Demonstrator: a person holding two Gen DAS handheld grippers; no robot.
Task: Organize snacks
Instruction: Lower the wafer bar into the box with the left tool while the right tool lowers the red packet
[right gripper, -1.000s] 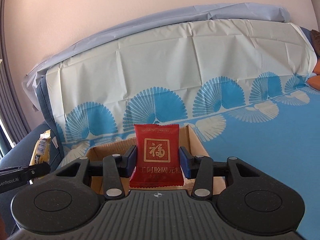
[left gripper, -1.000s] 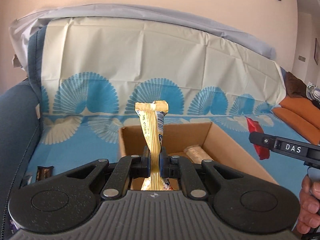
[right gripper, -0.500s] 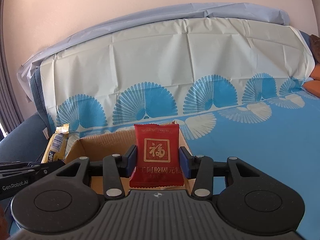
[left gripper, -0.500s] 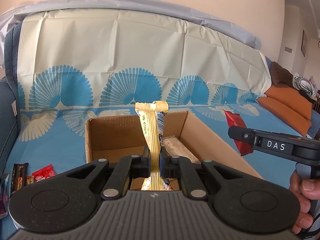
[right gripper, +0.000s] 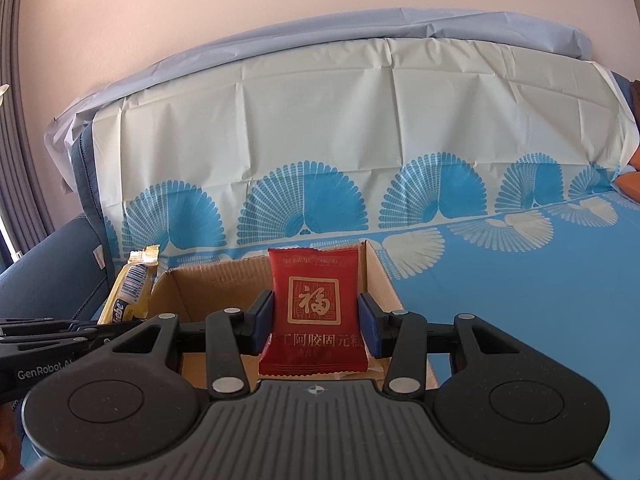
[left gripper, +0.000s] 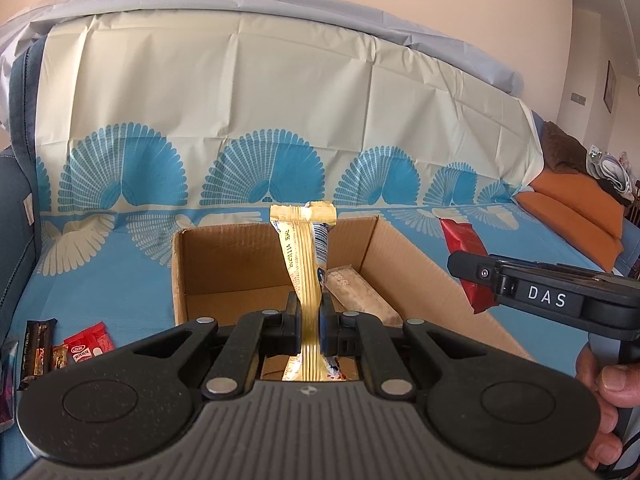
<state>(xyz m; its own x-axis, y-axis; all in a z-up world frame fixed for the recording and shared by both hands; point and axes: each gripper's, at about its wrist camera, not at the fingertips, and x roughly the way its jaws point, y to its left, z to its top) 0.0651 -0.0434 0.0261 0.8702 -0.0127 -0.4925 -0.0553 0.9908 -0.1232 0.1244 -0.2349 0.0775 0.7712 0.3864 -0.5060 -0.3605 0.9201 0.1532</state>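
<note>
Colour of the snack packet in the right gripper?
Red packet with gold Chinese lettering and a square emblem; clearest in the right wrist view.

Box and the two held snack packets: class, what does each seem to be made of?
Box: corrugated cardboard, matte brown; fluting shows along its cut rim.
Gold packet in the left hand-held gripper: probably glossy metallised film, crimped top seal.
Red packet in the right hand-held gripper: likely matte plastic film, serrated edges.
</note>
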